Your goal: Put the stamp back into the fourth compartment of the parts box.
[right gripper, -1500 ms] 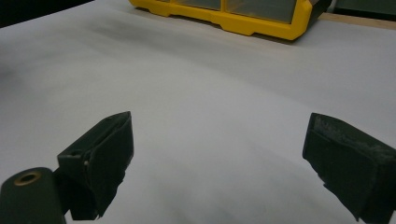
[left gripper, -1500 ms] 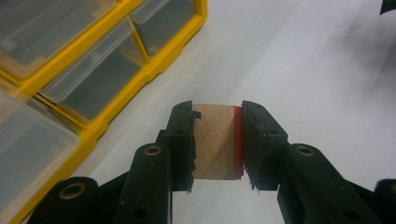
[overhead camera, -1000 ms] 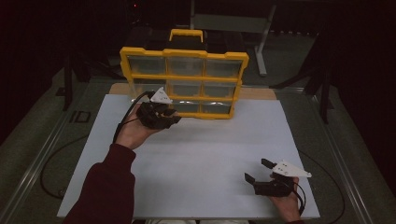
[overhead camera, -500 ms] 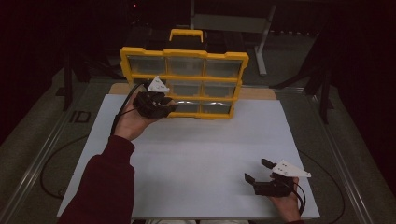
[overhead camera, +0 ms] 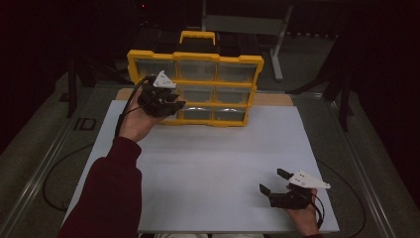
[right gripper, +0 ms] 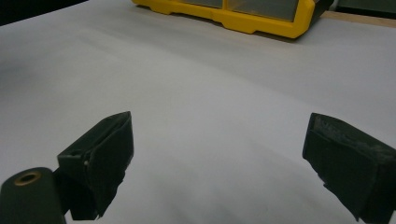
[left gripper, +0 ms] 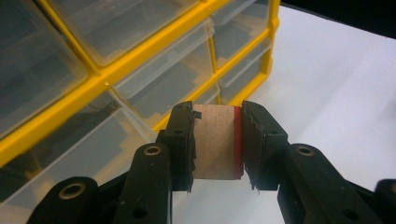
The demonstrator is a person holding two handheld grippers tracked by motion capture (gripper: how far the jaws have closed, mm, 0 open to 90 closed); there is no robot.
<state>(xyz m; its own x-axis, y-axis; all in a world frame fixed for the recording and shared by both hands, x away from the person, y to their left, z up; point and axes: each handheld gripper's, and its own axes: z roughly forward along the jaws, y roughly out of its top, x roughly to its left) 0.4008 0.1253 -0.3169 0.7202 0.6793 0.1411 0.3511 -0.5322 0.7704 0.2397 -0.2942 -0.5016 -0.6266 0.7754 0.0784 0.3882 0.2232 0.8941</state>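
A yellow organizer (overhead camera: 195, 57) with clear drawers in three rows stands upright at the back of the white tabletop (overhead camera: 213, 163). My left gripper (overhead camera: 167, 103) is raised in front of its left column, near the middle and bottom drawers. In the left gripper view, that gripper (left gripper: 217, 114) is shut on a small brown cardboard-coloured piece with a red edge (left gripper: 212, 144), close to the drawer fronts (left gripper: 154, 88). My right gripper (overhead camera: 275, 181) rests low near the front right of the table. Its jaws are wide open, with bare tabletop (right gripper: 215, 121) between them.
The organizer has a yellow carry handle (overhead camera: 197, 35) on top, and its base (right gripper: 243, 21) crosses the far end of the right gripper view. A metal rail (overhead camera: 47, 153) runs along the table's left side, with a cable (overhead camera: 52, 183) looping beside it. Dark surroundings lie beyond.
My left gripper has moved forward and up with the piece in it, closer to the organizer's left drawers. The right gripper has stayed where it was, open.
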